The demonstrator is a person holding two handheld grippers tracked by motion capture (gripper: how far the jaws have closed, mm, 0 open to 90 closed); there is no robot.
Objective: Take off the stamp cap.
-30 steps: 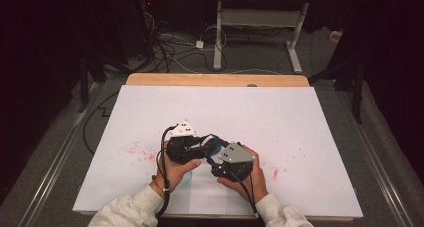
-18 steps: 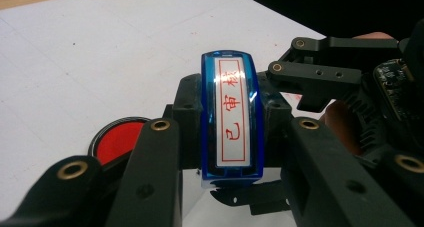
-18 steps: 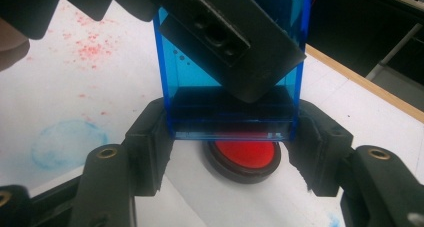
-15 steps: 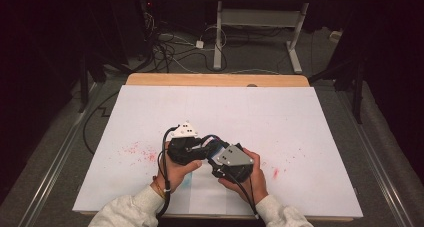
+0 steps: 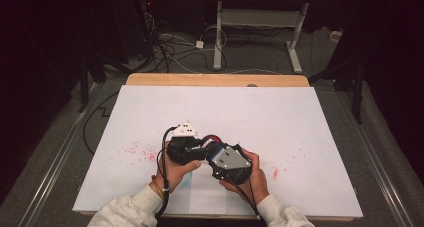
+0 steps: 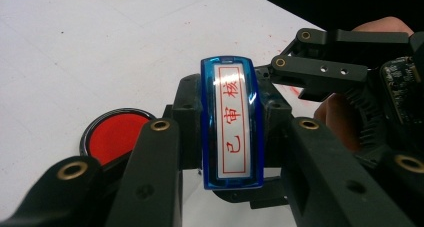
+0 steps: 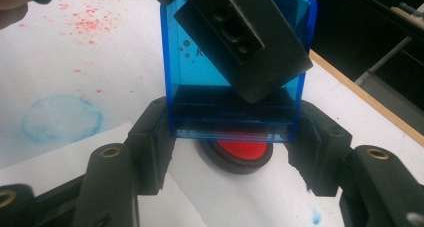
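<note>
Grippers are meeting low over the white paper-covered table (image 5: 310,117), just above the round black-rimmed red ink pad (image 6: 116,132); the left gripper (image 6: 232,152) is pinching the translucent blue plastic stamp (image 6: 232,122) across its long sides, its white label with red characters facing the left gripper view. The right gripper (image 7: 232,132), whose jaws have just been closing, is clamping the stamp's lower end; the stamp is hanging directly above the ink pad, apart from it; red ink specks (image 5: 137,151) are lying left of the pad.
</note>
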